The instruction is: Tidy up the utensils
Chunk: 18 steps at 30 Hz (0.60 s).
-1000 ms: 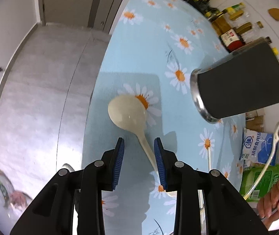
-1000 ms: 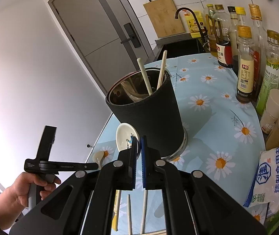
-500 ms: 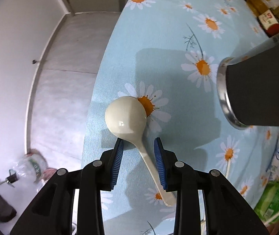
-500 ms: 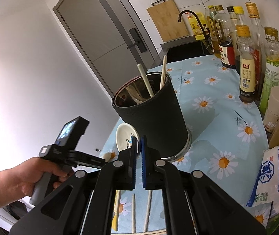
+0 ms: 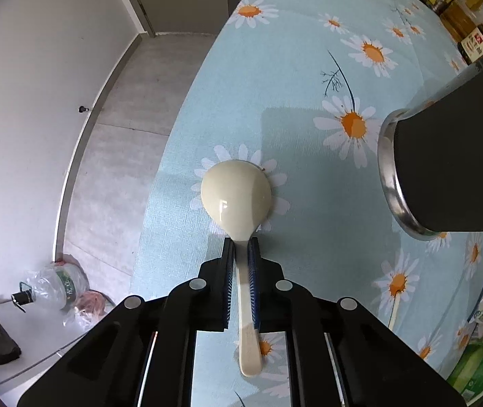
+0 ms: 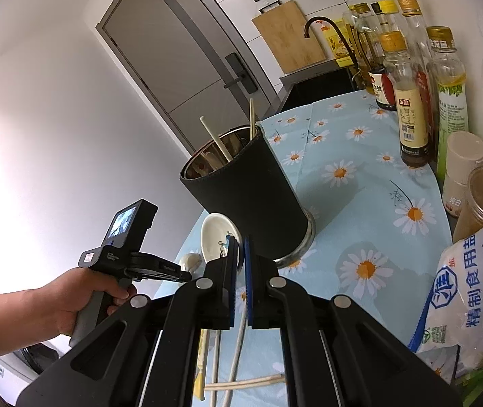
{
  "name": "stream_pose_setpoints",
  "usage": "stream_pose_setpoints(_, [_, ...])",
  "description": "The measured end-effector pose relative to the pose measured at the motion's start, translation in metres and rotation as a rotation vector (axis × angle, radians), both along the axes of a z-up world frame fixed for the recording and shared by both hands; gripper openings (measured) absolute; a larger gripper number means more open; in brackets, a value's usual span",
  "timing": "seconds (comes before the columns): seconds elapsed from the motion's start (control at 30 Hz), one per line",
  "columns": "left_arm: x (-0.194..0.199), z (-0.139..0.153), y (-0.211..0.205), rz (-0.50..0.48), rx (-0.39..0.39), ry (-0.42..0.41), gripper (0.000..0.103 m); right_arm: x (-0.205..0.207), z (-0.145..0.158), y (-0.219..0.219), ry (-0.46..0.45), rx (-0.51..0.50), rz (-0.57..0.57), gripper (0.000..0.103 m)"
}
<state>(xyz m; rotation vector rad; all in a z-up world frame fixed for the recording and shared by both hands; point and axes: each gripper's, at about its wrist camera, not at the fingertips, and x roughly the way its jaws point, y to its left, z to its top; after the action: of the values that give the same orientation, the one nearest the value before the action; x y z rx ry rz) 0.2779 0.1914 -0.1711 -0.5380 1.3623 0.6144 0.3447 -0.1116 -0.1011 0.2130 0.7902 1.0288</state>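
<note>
Left gripper (image 5: 241, 249) pointing down, jaws just closed onto neck of cream spoon (image 5: 236, 196); spoon lying bowl-down on daisy tablecloth (image 5: 292, 68), near the edge. Right gripper (image 6: 239, 247) closed on nothing. Black holder (image 6: 248, 200) upright beside spoon, chopsticks (image 6: 251, 118) inside. More chopsticks (image 6: 241, 381) loose on cloth.

White walls (image 6: 37, 101), a grey door (image 6: 180, 61), grey floor (image 5: 112, 156); a daisy-print tablecloth (image 5: 292, 84) covers the table.
</note>
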Motion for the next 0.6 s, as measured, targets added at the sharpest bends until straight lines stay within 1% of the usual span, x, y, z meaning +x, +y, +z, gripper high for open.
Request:
stream_pose_setpoints(0.27, [-0.008, 0.003, -0.009, -0.039, -0.019, -0.081, 0.007, -0.001, 0.010, 0.001, -0.029, -0.015, 0.012, 0.005])
stream_pose_setpoints(0.6, [-0.036, 0.009, -0.011, -0.103, -0.074, -0.216, 0.007, -0.014, 0.013, 0.019, -0.055, -0.058, 0.002, 0.005])
